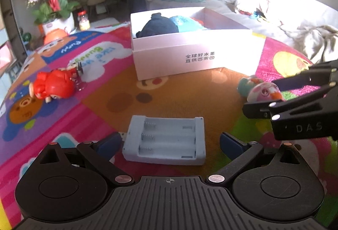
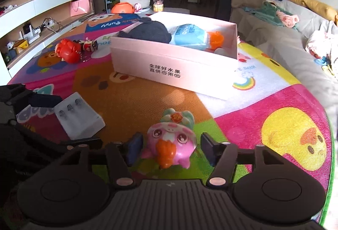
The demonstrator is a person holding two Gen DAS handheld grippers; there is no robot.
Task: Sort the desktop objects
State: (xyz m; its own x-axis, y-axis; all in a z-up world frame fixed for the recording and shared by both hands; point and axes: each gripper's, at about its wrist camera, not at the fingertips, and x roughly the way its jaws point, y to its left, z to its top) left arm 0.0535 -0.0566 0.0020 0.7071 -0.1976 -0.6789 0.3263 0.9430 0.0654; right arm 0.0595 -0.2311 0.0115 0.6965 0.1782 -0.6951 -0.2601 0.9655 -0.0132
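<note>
In box (image 2: 175, 65): dark bundle (image 2: 147, 32), blue pack (image 2: 188, 36).
Outside box: battery case (image 1: 166, 141), pink toy (image 2: 169, 145), red figure (image 1: 52, 86).
Left hand-held gripper (image 1: 169, 143): wide open, astride battery case, not gripping.
Right hand-held gripper (image 2: 169, 148): parted around pink toy, no firm hold.

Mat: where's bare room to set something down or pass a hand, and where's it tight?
Free: the orange patch between the pink box, the battery holder and the pink toy; also the yellow-duck corner right of the toy. Tight: around the holder and toy, where the left gripper and right gripper straddle them, and by the red figurine.
</note>
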